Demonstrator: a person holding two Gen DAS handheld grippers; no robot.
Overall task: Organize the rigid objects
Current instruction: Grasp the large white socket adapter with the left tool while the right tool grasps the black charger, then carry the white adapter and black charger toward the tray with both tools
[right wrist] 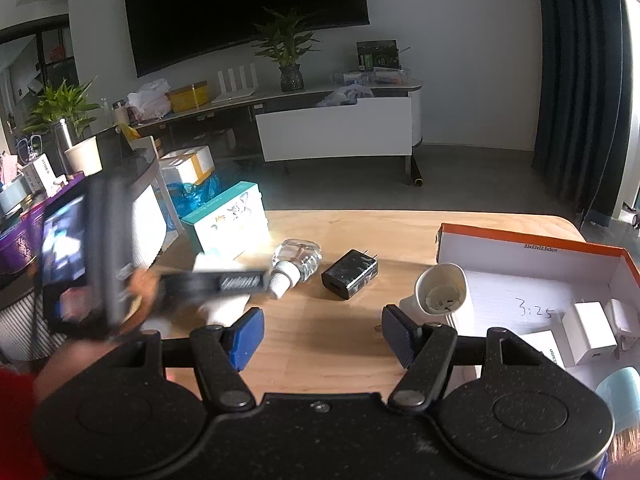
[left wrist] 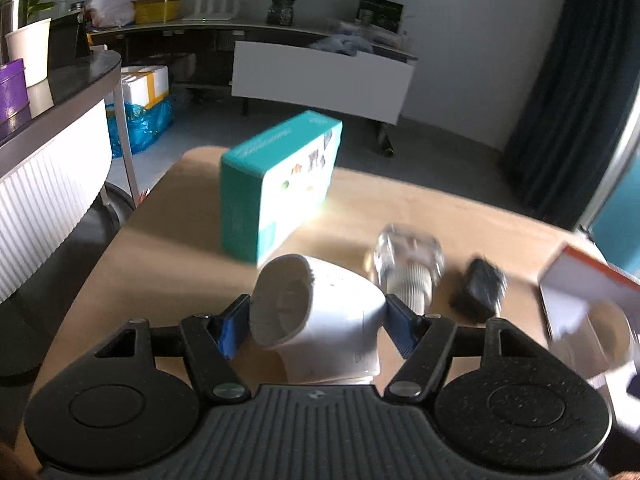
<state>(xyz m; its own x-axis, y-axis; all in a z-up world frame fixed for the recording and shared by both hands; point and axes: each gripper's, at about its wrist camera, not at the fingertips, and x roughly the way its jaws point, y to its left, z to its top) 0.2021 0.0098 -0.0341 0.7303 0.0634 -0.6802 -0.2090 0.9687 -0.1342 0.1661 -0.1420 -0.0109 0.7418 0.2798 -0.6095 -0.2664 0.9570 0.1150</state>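
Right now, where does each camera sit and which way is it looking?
Left wrist: on the left gripper, facing along the table; its fingers grip a white cup.
Right wrist: on the right gripper, facing table and orange box; its open fingers show, plus the left gripper.
Shared: teal box, bottle, charger.

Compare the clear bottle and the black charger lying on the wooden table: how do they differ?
The clear bottle is see-through with a white neck; the black charger is opaque and dark all over. The bottle is rounded, while the charger is a flat-sided block. The bottle's white neck points toward the right wrist camera, but the charger's metal prongs point away from it. Both lie on the wooden table, side by side and not touching.
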